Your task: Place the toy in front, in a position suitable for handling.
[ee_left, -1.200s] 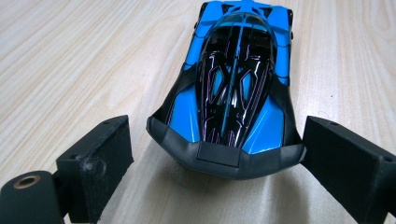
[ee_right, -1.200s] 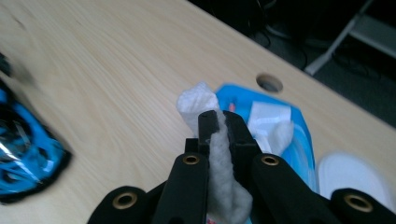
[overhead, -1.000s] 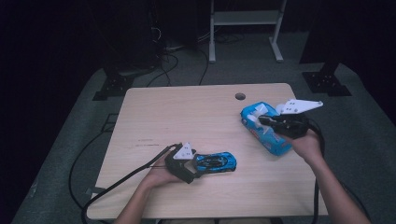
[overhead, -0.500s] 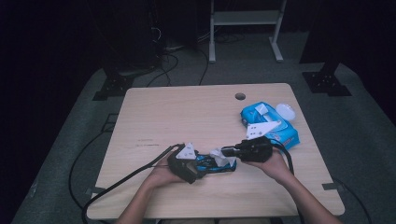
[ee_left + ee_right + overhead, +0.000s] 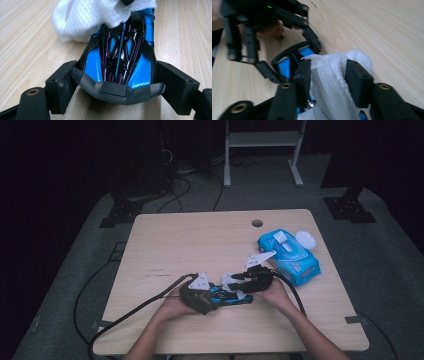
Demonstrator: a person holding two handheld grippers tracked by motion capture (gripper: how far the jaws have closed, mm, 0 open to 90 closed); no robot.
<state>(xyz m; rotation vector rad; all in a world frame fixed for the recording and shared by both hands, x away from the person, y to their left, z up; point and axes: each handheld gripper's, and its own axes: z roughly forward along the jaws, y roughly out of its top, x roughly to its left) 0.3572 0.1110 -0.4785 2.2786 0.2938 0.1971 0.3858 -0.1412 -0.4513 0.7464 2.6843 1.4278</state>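
A blue and black toy car [image 5: 231, 297] lies near the table's front edge. My left gripper [image 5: 207, 298] is shut on it; its pads [image 5: 65, 82] press both sides of the car [image 5: 120, 55] at the near end, having just closed a little further. A white wipe [image 5: 231, 279] is draped over the car's far end [image 5: 85, 17]. My right gripper [image 5: 236, 283] comes in from the right above the car. Its jaws have just been opening and stand apart, the wipe [image 5: 329, 82] loose between them [image 5: 328, 72] and spreading past both.
A blue pack of wipes [image 5: 290, 255] lies at the right of the wooden table [image 5: 200, 245], with a small white round lid [image 5: 305, 239] behind it. A cable hole [image 5: 257, 223] is near the back edge. A white stand [image 5: 262, 140] is on the floor beyond.
My right hand has left the wipes pack and come left and down to the car with a white wipe. The left hand has stayed on the car.
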